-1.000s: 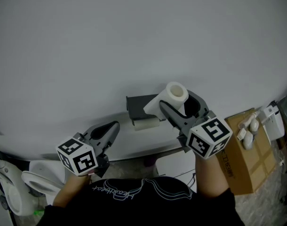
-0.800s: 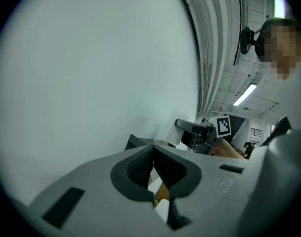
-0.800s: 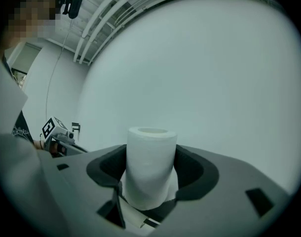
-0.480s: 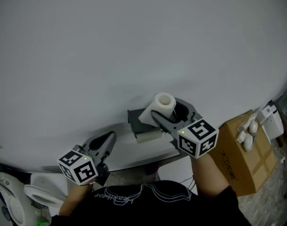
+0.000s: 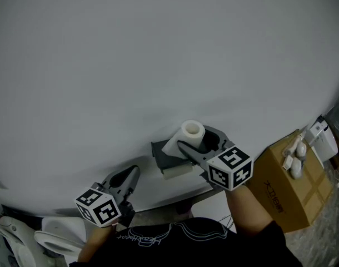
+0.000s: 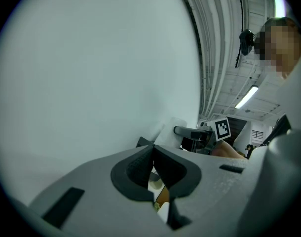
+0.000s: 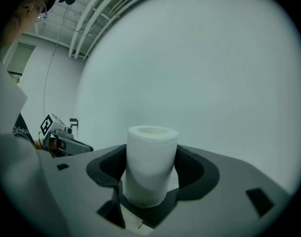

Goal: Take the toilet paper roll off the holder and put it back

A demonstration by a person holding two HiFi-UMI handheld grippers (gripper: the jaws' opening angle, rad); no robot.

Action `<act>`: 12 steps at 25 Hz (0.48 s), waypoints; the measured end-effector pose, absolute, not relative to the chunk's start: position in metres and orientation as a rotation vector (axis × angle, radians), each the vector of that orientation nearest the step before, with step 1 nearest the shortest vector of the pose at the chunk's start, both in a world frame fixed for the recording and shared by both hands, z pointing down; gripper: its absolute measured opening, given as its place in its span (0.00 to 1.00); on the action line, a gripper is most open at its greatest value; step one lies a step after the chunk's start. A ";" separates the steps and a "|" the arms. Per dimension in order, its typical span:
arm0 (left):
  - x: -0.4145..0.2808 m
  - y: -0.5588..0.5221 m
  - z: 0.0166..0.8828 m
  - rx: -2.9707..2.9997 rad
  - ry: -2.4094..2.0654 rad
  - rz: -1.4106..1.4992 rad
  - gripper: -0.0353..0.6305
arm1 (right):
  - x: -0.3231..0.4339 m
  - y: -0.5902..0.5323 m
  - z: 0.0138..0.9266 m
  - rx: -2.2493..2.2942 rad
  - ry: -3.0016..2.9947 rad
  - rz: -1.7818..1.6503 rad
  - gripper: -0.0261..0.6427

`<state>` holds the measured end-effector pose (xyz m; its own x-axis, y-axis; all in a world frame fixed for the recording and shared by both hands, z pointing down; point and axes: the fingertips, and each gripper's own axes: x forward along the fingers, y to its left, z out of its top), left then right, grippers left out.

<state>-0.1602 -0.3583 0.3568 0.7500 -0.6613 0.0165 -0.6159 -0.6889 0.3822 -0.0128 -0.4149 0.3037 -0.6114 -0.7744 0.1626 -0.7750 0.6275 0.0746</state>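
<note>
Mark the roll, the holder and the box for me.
roll (image 7: 150, 168), right gripper view, on its white side wall.
holder (image 5: 163, 155), head view, on its dark top plate by the wall.
box (image 5: 289, 191), head view, on its brown top face.

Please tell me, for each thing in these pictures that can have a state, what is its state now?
roll, off the holder, upright, gripped in the right tongs
right tongs, shut on the roll
left tongs, shut, empty
holder, on the wall, no roll on it
box, looks closed, small white things on top
</note>
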 end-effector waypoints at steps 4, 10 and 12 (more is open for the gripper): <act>-0.160 -0.357 0.353 2.588 -0.985 -0.178 0.06 | -0.013 -0.415 0.303 1.276 -2.688 0.009 0.49; -0.163 -0.350 0.346 2.599 -1.007 -0.199 0.06 | -0.012 -0.404 0.292 1.296 -2.726 -0.079 0.57; -0.163 -0.348 0.344 2.597 -1.016 -0.200 0.06 | -0.006 -0.398 0.285 1.337 -2.737 -0.127 0.58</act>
